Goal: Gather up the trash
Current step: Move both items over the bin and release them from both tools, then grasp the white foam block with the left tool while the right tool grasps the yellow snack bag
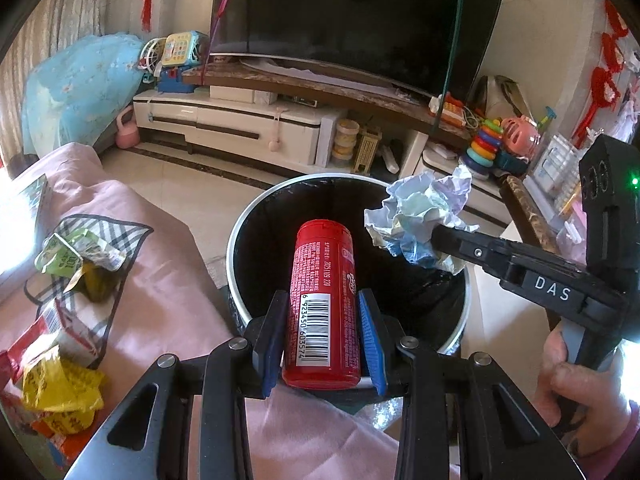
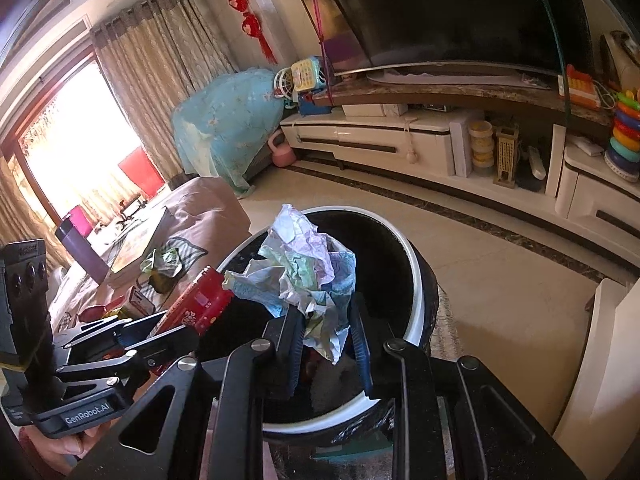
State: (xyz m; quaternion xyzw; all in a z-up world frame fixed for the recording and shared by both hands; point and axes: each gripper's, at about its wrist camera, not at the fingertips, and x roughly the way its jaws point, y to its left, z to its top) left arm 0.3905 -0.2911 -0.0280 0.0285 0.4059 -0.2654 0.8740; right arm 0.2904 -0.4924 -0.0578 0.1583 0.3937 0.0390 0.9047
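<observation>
My left gripper [image 1: 322,320] is shut on a red plastic bottle [image 1: 324,292] with a barcode label and holds it over the open mouth of the black bin [image 1: 240,240] with a white rim. My right gripper [image 2: 326,332] is shut on a crumpled pastel paper ball [image 2: 304,268] and holds it above the same bin [image 2: 416,292]. In the left wrist view the paper ball [image 1: 420,216] hangs over the bin's right rim. In the right wrist view the red bottle [image 2: 200,300] shows at the left, over the bin's near rim.
A pink-covered table [image 1: 168,272] at the left holds a checked cloth [image 1: 100,240], green cartons [image 1: 72,252] and yellow and red wrappers [image 1: 60,396]. A white TV cabinet [image 1: 240,128] with a TV [image 1: 352,20] and toys stands across the tiled floor.
</observation>
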